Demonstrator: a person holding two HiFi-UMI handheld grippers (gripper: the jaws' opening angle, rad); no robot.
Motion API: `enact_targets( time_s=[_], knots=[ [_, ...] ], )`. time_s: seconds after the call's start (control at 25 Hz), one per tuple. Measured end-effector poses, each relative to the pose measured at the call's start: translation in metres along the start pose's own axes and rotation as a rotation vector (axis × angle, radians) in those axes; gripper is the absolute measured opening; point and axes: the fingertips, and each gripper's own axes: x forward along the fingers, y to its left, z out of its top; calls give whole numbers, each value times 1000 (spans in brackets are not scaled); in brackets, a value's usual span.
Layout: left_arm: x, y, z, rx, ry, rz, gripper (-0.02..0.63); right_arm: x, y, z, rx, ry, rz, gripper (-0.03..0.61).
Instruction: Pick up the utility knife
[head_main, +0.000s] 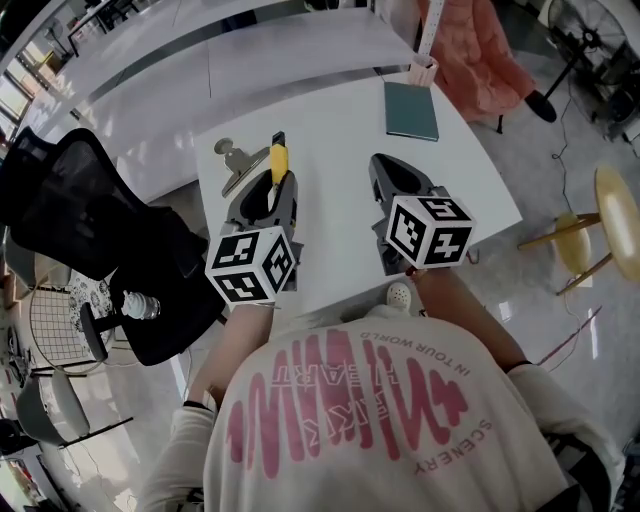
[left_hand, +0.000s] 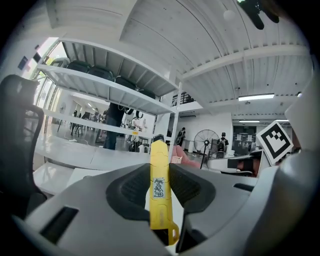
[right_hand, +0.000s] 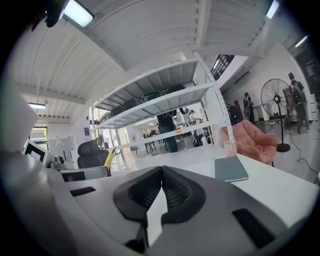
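Note:
A yellow utility knife (left_hand: 160, 187) with a black tip sticks forward from between the pads of my left gripper (left_hand: 160, 186), which is shut on it. From the head view the knife (head_main: 279, 160) is held above the white table (head_main: 340, 150), left of centre, with the left gripper (head_main: 272, 192) behind it. My right gripper (head_main: 385, 180) hovers beside it on the right. Its jaws (right_hand: 161, 186) touch at the tips and hold nothing. The knife (right_hand: 109, 158) also shows far left in the right gripper view.
A metal clamp-like tool (head_main: 232, 160) lies on the table just left of the knife. A dark green notebook (head_main: 411, 109) and a small cup (head_main: 424, 70) sit at the far right corner. A black office chair (head_main: 90, 215) stands left of the table.

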Motion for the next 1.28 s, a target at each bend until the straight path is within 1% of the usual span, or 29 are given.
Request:
enact_targets(
  time_s=[0.2,0.4,0.64,0.84,1.28],
  knots=[
    [-3,11,-11,-11,5,21,127,4,-3,-16,-5,27,-15,14],
    [-5,14,-15,-11,10,29,127,3,-4,-23,-9,40,-23,14],
    [-1,20,-15,-10,11,36,127,9,-6,-24,-5,45,-26,14],
    [0,21,-16,-14,13,38,127,9,-5,-25,-22,51,-27,14],
    [-1,22,-21,-23,14,48,127,8,-10,-31,-14,62,-33,14]
  ],
)
